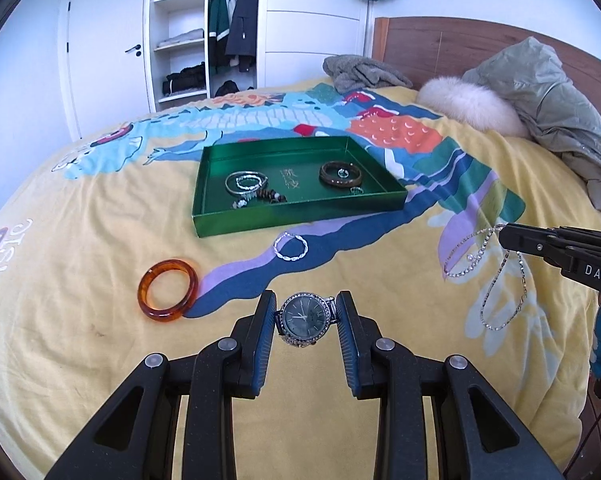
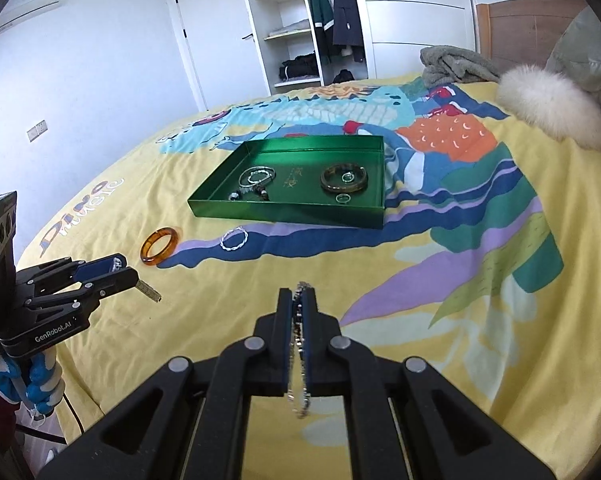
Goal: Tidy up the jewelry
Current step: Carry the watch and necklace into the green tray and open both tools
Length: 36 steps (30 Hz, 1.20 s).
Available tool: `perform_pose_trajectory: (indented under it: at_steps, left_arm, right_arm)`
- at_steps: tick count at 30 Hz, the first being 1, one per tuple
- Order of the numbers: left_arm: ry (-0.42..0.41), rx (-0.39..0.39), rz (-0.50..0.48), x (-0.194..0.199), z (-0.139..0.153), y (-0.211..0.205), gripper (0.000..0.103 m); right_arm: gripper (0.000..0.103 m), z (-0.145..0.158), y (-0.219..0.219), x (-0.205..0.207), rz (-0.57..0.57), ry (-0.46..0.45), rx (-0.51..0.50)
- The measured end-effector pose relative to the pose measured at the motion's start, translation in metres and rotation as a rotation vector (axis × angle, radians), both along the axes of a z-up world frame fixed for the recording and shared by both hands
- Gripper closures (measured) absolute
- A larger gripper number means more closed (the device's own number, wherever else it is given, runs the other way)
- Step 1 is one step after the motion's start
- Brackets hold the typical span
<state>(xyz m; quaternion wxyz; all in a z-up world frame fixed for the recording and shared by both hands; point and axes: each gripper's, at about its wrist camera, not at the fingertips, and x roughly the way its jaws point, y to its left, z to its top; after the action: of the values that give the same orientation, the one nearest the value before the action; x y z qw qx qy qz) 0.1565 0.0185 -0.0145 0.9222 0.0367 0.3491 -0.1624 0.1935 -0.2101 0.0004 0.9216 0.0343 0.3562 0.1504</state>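
My left gripper (image 1: 305,316) is shut on a silver watch (image 1: 303,317) with a dark dial, held above the bedspread. In the right wrist view the left gripper (image 2: 128,278) shows at the left with the watch strap (image 2: 148,290) sticking out. My right gripper (image 2: 299,300) is shut on a sparkly silver chain necklace (image 2: 299,344); in the left wrist view the necklace (image 1: 484,276) hangs from it at the right. The green tray (image 1: 300,214) holds several bracelets and rings. An amber bangle (image 1: 168,290) and a twisted silver bracelet (image 1: 290,247) lie on the bed before the tray.
The bedspread (image 1: 100,360) is yellow with a bright print. A fluffy white cushion (image 1: 468,106), a grey-green jacket (image 1: 548,92) and a grey garment (image 1: 360,72) lie near the wooden headboard. An open wardrobe (image 1: 204,32) stands behind the bed.
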Motion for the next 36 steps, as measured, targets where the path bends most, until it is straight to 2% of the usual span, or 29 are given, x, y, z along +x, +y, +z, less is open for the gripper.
perform_pose_trajectory:
  at_steps: [6,12,16,23,29,36]
  left_arm:
    - [-0.026,-0.021,0.014,-0.005,0.018,0.008,0.072]
    - [-0.028,-0.038,0.028,0.014,0.033,0.013,0.072]
    - [-0.018,-0.045,0.041,0.044,0.039,0.011,0.072]
    - [0.009,-0.061,0.074,0.125,0.046,0.003,0.072]
    - [0.047,-0.056,0.093,0.207,0.038,-0.016,0.072]
    - [0.131,-0.021,0.096,0.274,-0.011,-0.046,0.073]
  right_arm:
    - [0.099,0.023,0.005,-0.01,0.006,-0.042,-0.011]
    - [0.099,0.049,0.012,0.005,0.015,-0.087,-0.026]
    - [0.099,0.067,0.018,0.035,0.019,-0.117,-0.028]
    - [0.099,0.084,0.034,0.108,0.041,-0.158,-0.028]
    - [0.099,0.061,0.041,0.171,0.064,-0.134,0.02]
    - [0.099,-0.009,0.037,0.219,0.059,-0.034,0.055]
